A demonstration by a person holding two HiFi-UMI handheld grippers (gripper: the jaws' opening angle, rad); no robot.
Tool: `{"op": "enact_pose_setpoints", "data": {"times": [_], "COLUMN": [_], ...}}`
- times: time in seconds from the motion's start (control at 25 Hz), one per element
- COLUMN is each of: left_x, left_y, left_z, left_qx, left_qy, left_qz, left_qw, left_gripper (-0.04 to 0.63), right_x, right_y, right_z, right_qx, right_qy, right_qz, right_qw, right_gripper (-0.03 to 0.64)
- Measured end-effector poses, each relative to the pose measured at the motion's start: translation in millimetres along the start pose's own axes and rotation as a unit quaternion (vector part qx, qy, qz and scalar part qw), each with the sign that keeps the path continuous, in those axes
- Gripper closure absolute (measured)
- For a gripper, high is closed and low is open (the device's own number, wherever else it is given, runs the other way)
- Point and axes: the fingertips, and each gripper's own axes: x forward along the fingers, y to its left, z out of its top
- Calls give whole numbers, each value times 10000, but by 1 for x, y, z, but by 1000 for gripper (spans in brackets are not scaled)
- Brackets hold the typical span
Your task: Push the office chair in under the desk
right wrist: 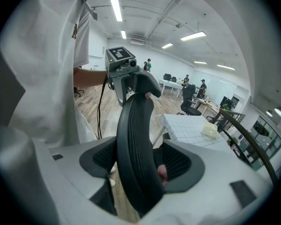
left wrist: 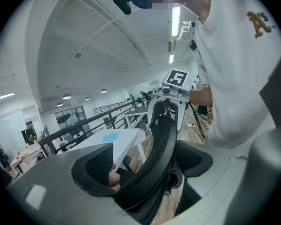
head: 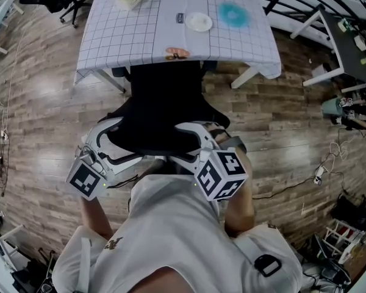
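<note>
Front of the office chair (head: 161, 108) hidden under the desk (head: 244, 47), its base and wheels hidden too, desk's far edge cut off, small objects (head: 177, 54) at the near edge too small to identify, left gripper (head: 119, 140) and right gripper (head: 189, 144) pad contact unclear.

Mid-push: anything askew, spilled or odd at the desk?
No spill or damage. The tablecloth hangs unevenly, bunched at its right corner, and a small orange thing lies at its near edge above the office chair.
</note>
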Motion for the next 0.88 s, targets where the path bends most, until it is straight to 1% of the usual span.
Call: {"op": "enact_pose_setpoints", "data": {"times": [0.36, 0.88], "left_x": [-2, -6], "left_y": [16, 38], "left_z": [-5, -11], "left_qx": [-52, -10], "left_qy": [13, -74], "left_qz": [-7, -168], "left_qw": [10000, 9998], "left_gripper": [176, 178], "right_x": [9, 21], "right_y": [-13, -28], "right_z": [5, 15], "right_qx": [38, 168], "right_qy": [11, -24], "right_qz": [18, -72], "right_qw": [10000, 9998], "right_gripper": [322, 320]}}
